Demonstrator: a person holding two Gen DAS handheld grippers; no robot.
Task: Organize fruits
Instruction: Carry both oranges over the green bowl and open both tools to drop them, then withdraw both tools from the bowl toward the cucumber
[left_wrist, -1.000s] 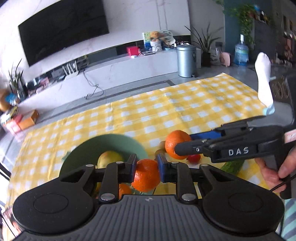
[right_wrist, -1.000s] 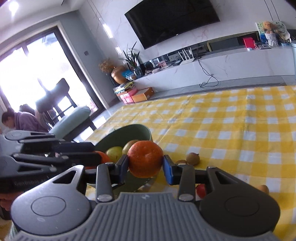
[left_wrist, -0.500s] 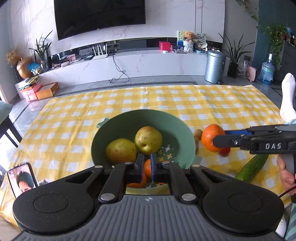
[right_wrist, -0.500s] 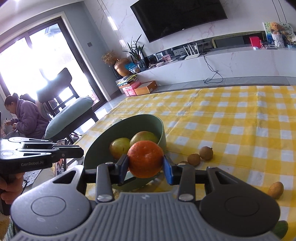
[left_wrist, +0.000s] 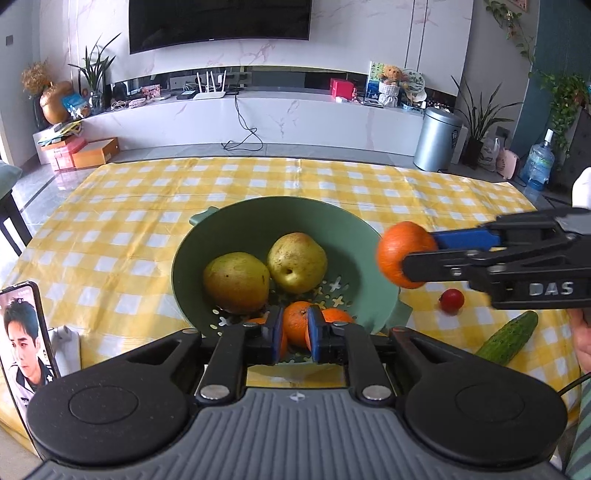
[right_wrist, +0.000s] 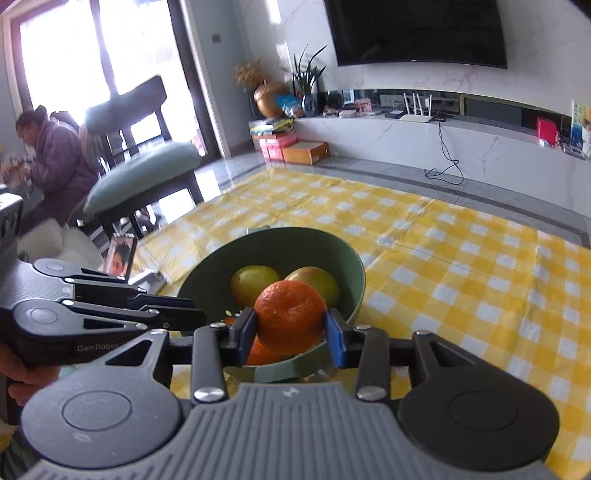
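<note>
A green bowl (left_wrist: 236, 229) on the yellow checked cloth holds two yellow-green pears (left_wrist: 236, 282) (left_wrist: 297, 262) and oranges (left_wrist: 334, 315) at its near side. My left gripper (left_wrist: 294, 334) hangs above the bowl's near rim, its blue pads narrowly apart with nothing gripped; an orange in the bowl shows through the gap. My right gripper (right_wrist: 290, 334) is shut on an orange (right_wrist: 290, 317) and holds it above the bowl's (right_wrist: 343, 258) right rim. That orange (left_wrist: 402, 254) and the right gripper also show in the left wrist view.
A cherry tomato (left_wrist: 451, 299) and a cucumber (left_wrist: 508, 338) lie on the cloth right of the bowl. A phone (left_wrist: 24, 339) stands propped at the cloth's left edge. A chair with a green cushion (right_wrist: 144, 173) stands beside the table.
My left gripper let its orange go into the bowl and drew back, nearly closed. My right gripper carried its orange left, up to the bowl's rim.
</note>
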